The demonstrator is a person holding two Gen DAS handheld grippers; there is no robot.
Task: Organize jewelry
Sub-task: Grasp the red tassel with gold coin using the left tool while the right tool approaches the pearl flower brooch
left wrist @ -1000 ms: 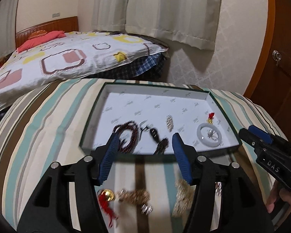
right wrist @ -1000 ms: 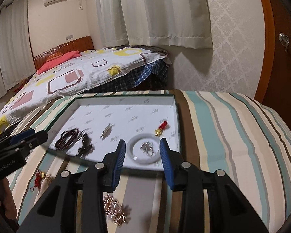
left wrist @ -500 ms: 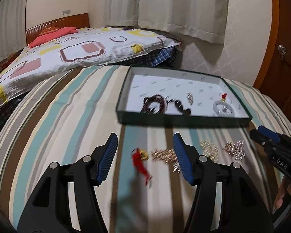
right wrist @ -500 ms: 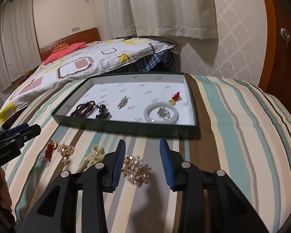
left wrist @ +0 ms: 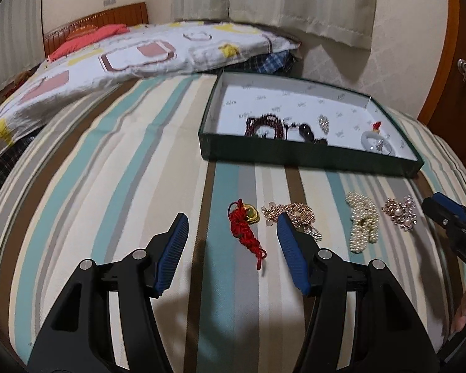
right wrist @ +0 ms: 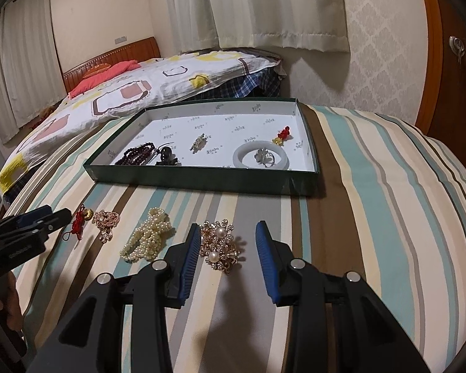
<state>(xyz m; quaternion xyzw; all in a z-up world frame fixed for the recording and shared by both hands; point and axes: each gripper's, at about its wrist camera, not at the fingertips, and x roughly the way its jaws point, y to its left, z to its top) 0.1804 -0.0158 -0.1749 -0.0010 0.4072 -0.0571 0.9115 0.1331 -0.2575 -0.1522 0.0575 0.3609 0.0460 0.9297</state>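
Observation:
A green box (left wrist: 307, 155) (right wrist: 202, 181) with a white floor holds dark beads (right wrist: 136, 154), a white bangle (right wrist: 261, 159) and small charms. On the striped cover in front lie a red-cord gold charm (left wrist: 244, 225) (right wrist: 79, 221), a rose-gold piece (left wrist: 290, 213) (right wrist: 106, 220), a pearl strand (left wrist: 362, 220) (right wrist: 147, 237) and a pearl brooch (right wrist: 220, 245) (left wrist: 400, 213). My left gripper (left wrist: 231, 228) is open and empty, with the red charm between its fingers. My right gripper (right wrist: 228, 237) is open and empty, with the brooch between its fingers.
The striped cover (right wrist: 372, 202) curves down at its edges. A bed with a patterned quilt (left wrist: 133, 56) lies behind to the left. A curtain and patterned wall (right wrist: 372, 46) stand behind the box, a wooden door (right wrist: 450, 77) at right.
Both grippers have pulled back from over the box and dropped low toward the loose jewelry on the cover. Both stay open.

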